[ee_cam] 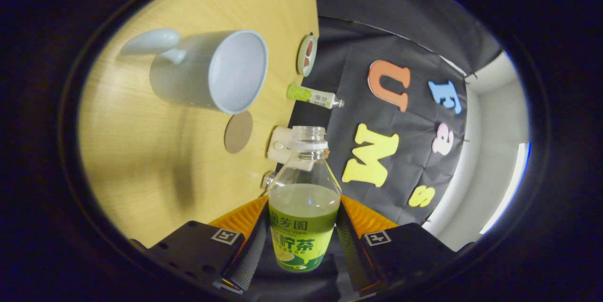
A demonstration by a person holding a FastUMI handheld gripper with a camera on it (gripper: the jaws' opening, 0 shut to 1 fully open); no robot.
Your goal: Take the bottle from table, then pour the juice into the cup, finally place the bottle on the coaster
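A wooden counter (141,165) stands tipped on its side in the gripper view, a sign that the gripper (301,240) is rolled well over for the pour. The pale cup (207,71), its mouth facing the open bottle, sits on the counter beyond and to one side of the fingers (247,252), which are closed against both flanks of the bottle (304,208), gripping it at the label. The bottle is uncapped, about half full of green juice, its neck not yet over the cup. The round brown coaster (238,131) lies just beside the cup's rim, bare. Further off stand a small plate (306,55), a second small bottle (313,97) and a white object (279,144). The risk, on this evidence: with the mouth short of the cup, more tilt would spill juice on the counter or coaster; a smooth label could also let the bottle slip between the fingers
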